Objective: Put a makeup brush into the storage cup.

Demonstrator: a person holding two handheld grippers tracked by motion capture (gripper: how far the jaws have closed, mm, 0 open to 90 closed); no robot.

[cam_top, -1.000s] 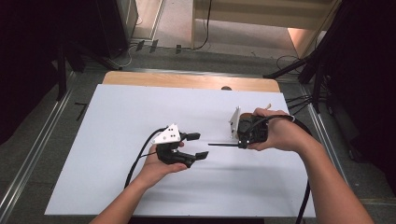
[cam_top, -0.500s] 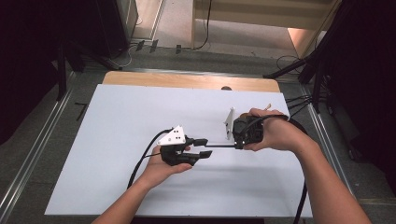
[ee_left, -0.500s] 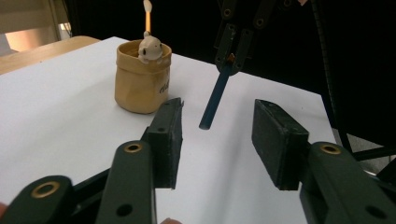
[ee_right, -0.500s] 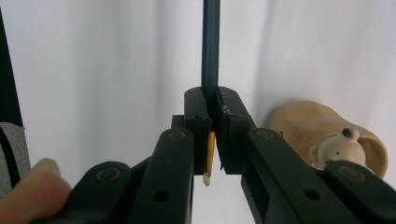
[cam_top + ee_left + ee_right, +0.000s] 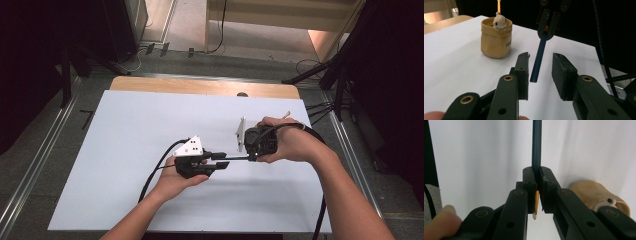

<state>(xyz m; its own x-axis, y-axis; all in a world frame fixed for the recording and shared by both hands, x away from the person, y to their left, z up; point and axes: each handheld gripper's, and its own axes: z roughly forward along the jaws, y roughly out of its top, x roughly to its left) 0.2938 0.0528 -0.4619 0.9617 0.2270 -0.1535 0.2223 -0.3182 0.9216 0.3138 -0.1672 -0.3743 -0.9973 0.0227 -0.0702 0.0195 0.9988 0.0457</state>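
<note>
One blue pencil (image 5: 538,57) is clamped in the right claw (image 5: 537,182), whose jaws are fully closed on it near the sharpened end; the shaft runs on from the jaw tips toward 12 o'clock in the right gripper view. In the high view the pencil (image 5: 237,158) lies level above the tabletop (image 5: 125,130), pointing from the right claw (image 5: 251,157) toward 9 o'clock, its free end reaching the left claw (image 5: 223,160). In the left gripper view that free end stands between the two jaws of the left claw (image 5: 540,72), nearer the left-hand one. The jaws have just been closing, but a gap remains on each side and the pads do not press the pencil.

The tabletop is plain white over a wooden board, with dark surroundings and a floor with cables beyond at 12 o'clock.

Count: two claws, one pencil, one tan ceramic pot (image 5: 496,37) bearing a small animal figure, at 11 o'clock in the left gripper view.
</note>
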